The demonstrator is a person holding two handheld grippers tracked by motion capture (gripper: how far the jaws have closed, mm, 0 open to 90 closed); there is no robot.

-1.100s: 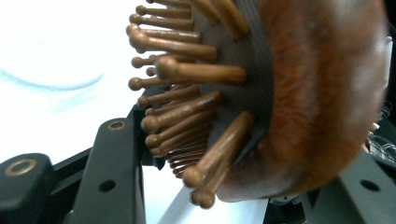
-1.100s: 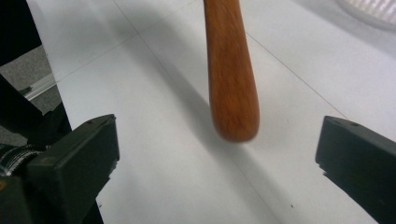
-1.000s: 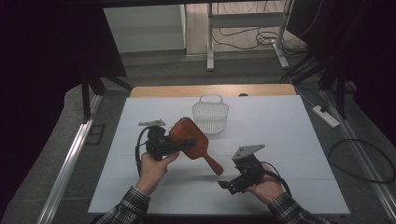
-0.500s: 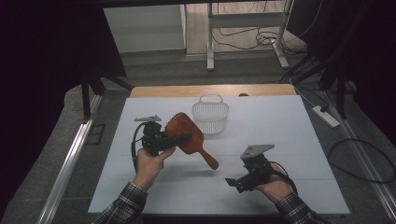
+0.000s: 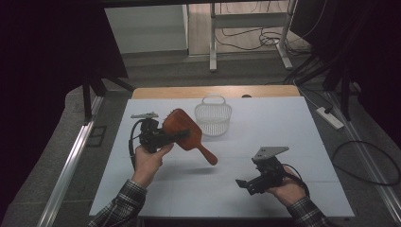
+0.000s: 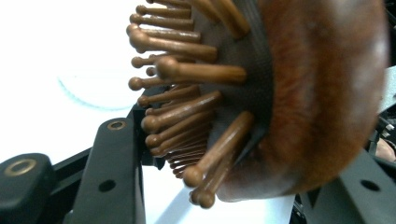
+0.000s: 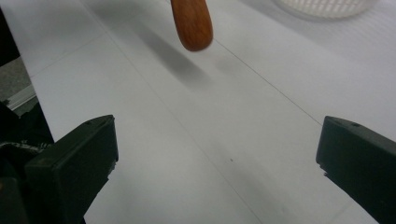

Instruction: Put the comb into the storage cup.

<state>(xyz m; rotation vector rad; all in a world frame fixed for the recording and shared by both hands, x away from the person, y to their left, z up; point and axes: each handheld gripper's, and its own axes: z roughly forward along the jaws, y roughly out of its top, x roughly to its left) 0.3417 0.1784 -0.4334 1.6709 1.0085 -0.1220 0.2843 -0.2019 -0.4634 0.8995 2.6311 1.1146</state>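
A person's left gripper is clamped on the head of a wooden hairbrush, held clear above the white table — pickup looks done. The white basket stands empty at the brush's two o'clock; placing it there seems to remain. The right gripper, jaws wide apart and holding nothing, waits at five o'clock.

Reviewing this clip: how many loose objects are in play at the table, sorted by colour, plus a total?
Brown: 1, the wooden hairbrush clamped by its head in the left gripper, above the table.
White: 1, the mesh basket standing on the table.
Total: 2.
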